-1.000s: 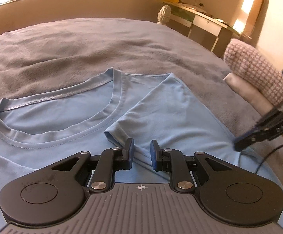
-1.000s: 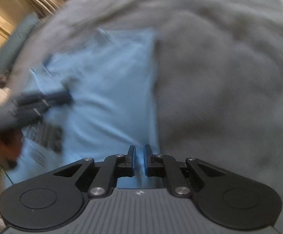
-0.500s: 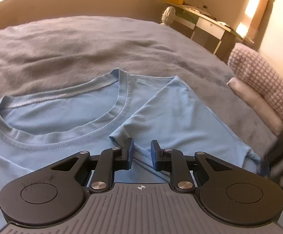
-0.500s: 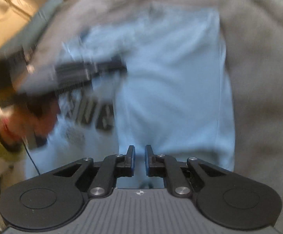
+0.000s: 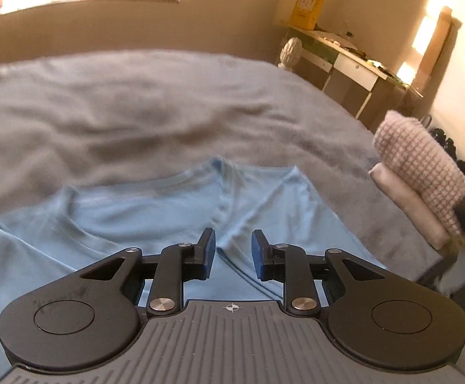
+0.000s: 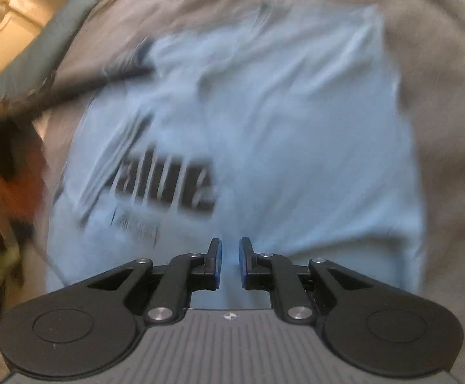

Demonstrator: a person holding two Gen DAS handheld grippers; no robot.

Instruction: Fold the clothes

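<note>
Only my right view shows the one blue T-shirt's (image 6: pixel 264 128) black print; left hand-held gripper (image 5: pixel 232 249) opening, empty; right hand-held gripper (image 6: pixel 230 264) slightly spread, empty.

black left gripper (image 5: pixel 232 249), blue pads, silver screws, ribbed grey housing

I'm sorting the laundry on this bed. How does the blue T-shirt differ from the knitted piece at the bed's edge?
The blue T-shirt is smooth, plain blue and spread flat; the knitted piece is chunky, pink-and-white checked and bundled up. The T-shirt lies directly on the grey blanket; the knit sits on a folded pale garment.
</note>
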